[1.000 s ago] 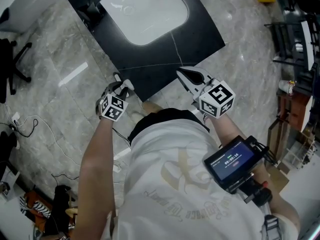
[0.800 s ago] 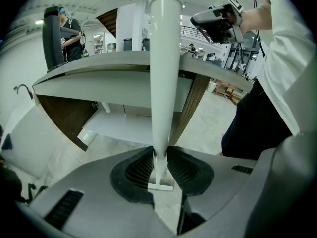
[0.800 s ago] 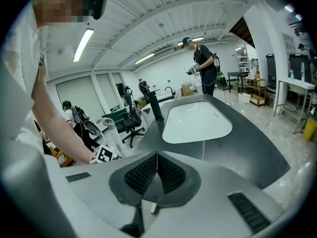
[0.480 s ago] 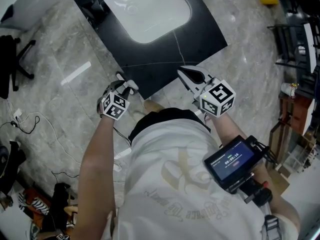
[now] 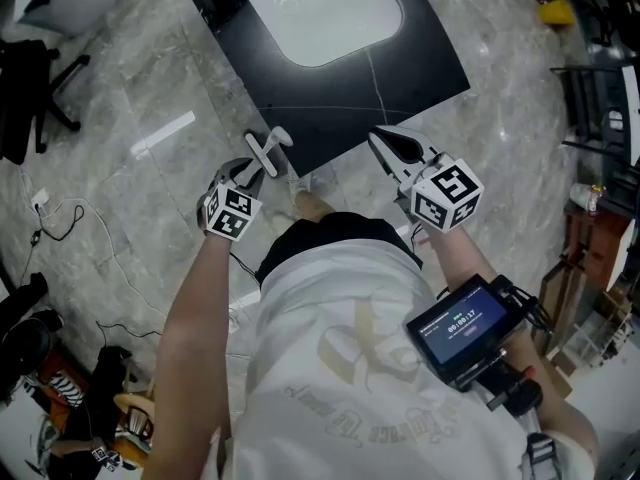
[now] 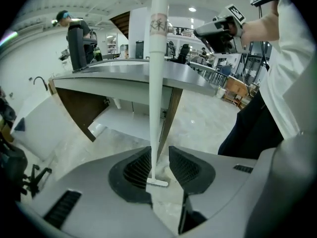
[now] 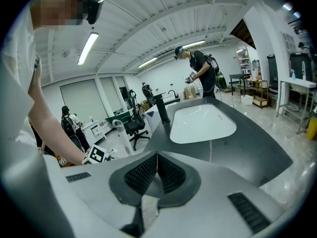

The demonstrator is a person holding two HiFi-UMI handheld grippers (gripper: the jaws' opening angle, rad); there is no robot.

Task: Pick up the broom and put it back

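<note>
The broom (image 6: 157, 83) is a white pole that stands upright on the stone floor beside the dark counter (image 6: 124, 73), its narrow foot (image 6: 157, 183) on the floor. In the left gripper view my left gripper (image 6: 159, 158) has the pole between its jaws, close to the left pad with a gap on the right. Those jaws have just been opening and do not press on the pole. In the head view the left gripper (image 5: 258, 164) is at the counter's near corner. My right gripper (image 5: 385, 140) is shut and empty over the counter's edge, its pads meeting in its own view (image 7: 157, 163).
A white sink (image 5: 320, 8) is set into the dark counter (image 5: 420, 48), with a black faucet (image 7: 161, 108) beside it. An office chair (image 5: 40, 98) and cables (image 5: 60, 218) are at the left. Shelving (image 5: 600, 118) stands at the right. Other people stand further back in the room.
The left gripper has lifted and shifted toward the counter's corner, and its jaws stand wider than before. The right gripper has held still.
</note>
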